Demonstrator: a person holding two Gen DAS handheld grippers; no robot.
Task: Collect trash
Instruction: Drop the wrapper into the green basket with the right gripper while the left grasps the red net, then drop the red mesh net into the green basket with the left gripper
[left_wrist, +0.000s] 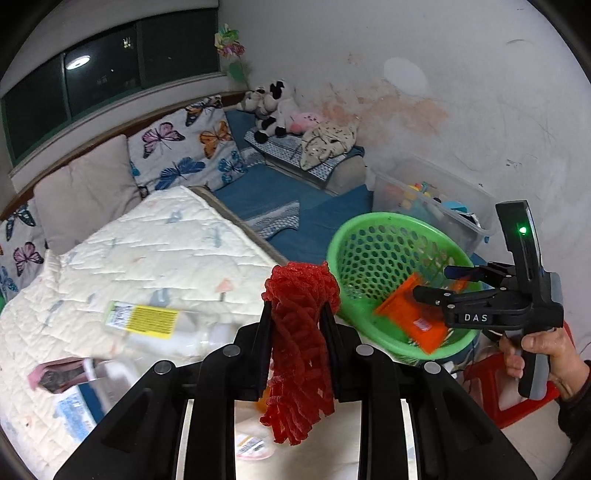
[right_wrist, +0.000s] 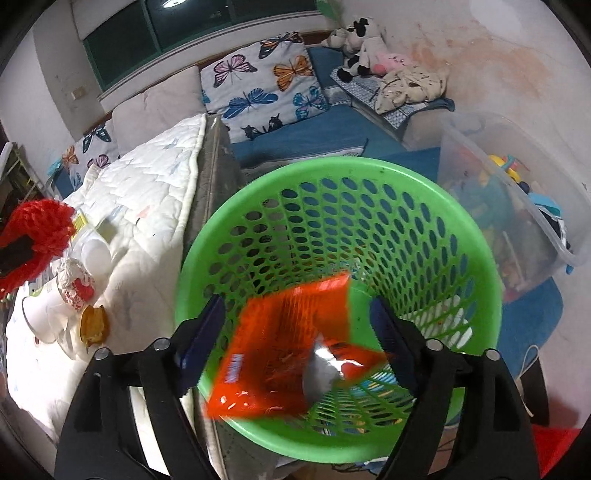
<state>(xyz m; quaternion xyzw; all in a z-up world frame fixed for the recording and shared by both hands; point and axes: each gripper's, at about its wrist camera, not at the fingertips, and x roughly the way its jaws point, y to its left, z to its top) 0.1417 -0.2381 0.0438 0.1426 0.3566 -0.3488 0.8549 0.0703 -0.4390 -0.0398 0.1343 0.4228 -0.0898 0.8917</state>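
Observation:
My left gripper (left_wrist: 295, 314) is shut on a red foam net (left_wrist: 301, 332) and holds it above the white quilt (left_wrist: 147, 258), left of the green basket (left_wrist: 354, 225). My right gripper (right_wrist: 299, 317) is open over the green basket (right_wrist: 221, 229). An orange snack bag (right_wrist: 280, 350) is blurred between the open jaws and is not gripped; it shows in the left wrist view (left_wrist: 410, 314) over the basket's near rim. A plastic bottle with a yellow label (left_wrist: 147, 319), a pink wrapper (left_wrist: 59, 374) and paper cups (right_wrist: 44, 314) lie on the quilt.
A clear storage box of toys (right_wrist: 517, 177) stands right of the basket. Butterfly pillows (left_wrist: 192, 144) and plush toys (left_wrist: 269, 107) sit at the back of the blue bed. A red stool (left_wrist: 509, 398) stands under my right hand.

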